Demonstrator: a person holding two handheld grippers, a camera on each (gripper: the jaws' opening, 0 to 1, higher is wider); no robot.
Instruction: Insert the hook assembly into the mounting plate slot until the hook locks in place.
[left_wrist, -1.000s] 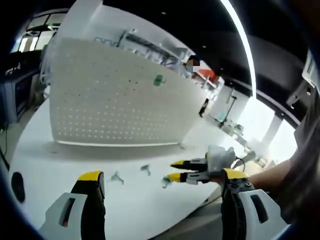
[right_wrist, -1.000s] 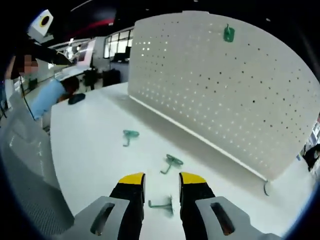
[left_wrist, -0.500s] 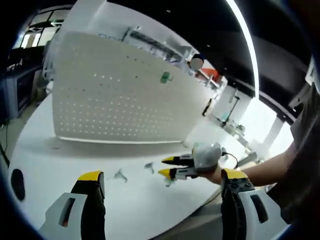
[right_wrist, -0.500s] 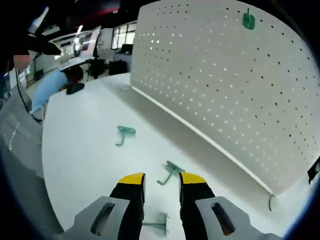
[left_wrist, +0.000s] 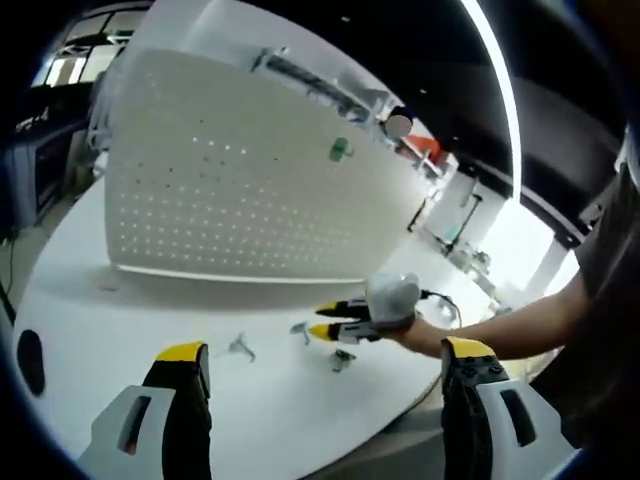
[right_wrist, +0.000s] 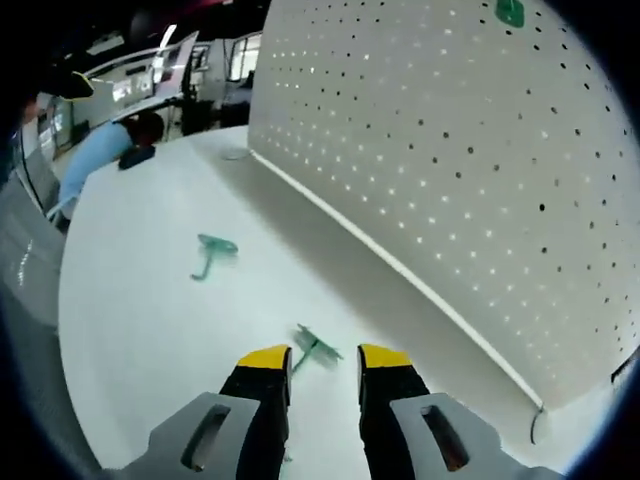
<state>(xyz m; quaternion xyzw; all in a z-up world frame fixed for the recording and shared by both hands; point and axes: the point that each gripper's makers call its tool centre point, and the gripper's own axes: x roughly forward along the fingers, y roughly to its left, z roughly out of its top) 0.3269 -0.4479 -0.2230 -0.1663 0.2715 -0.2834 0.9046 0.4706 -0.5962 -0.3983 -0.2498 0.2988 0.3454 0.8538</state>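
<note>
We have the right tongs open, empty, low over the desk. Nearest hook lies flat between the tips, just ahead, long axis angled far-left. Left tongs open, well back. Pegboard stands right.

bare table left, pegboard blocking right

Legible text, labels, brands, numbers, signs: none.
No readable marking on the perforated white board, the white table or the green hooks; distant background fittings are too blurred to read.
</note>
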